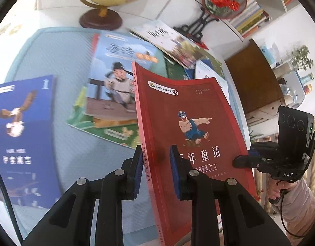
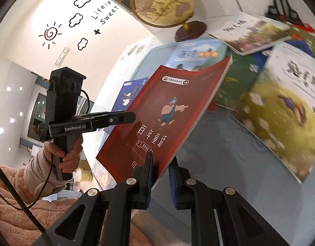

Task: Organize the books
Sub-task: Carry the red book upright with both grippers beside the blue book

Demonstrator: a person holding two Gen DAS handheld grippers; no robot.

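I had the left gripper (image 1: 155, 164) clamped on the spine edge of the red book (image 1: 190, 127) and the right gripper (image 2: 160, 170) pinching its opposite edge, so the thin volume hung clear of the blue mat (image 1: 61, 55) without sagging much. Below lay the blue book (image 1: 24, 139) and a cartoon-cover book (image 1: 116, 78). The globe (image 2: 163, 2) and a fan stand (image 1: 198, 24) crowded the far side, near the shelf.
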